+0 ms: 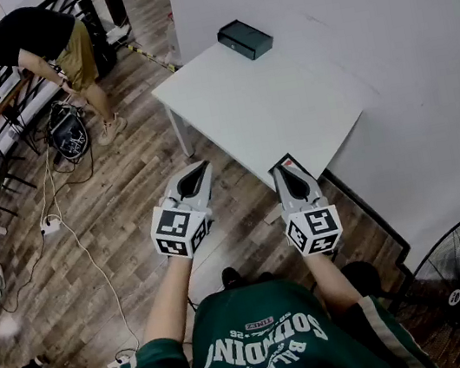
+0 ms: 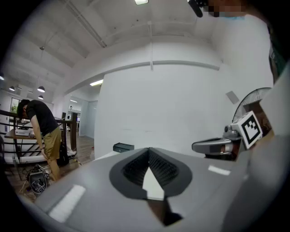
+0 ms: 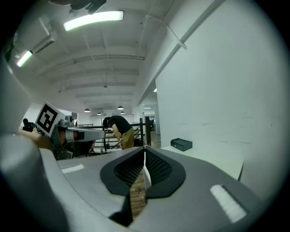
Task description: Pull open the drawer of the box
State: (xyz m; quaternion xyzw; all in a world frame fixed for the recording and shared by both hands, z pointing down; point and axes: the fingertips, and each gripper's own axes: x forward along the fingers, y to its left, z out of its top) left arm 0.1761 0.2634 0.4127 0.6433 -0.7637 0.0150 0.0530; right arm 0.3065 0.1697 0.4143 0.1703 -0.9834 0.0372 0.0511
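Standing clenched and empty, the left gripper (image 1: pixel 201 170) and right gripper (image 1: pixel 283 166) were well short of the box (image 1: pixel 245 39), which sat far ahead of both at the far end of the table (image 1: pixel 288 111). Risk: arriving with jaws shut would push the box instead of catching its drawer.

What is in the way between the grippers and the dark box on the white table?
Nothing that I can see. The box sits at the far corner of the table, and nothing stands on the table between it and the left gripper or the right gripper. Both are shut and empty.
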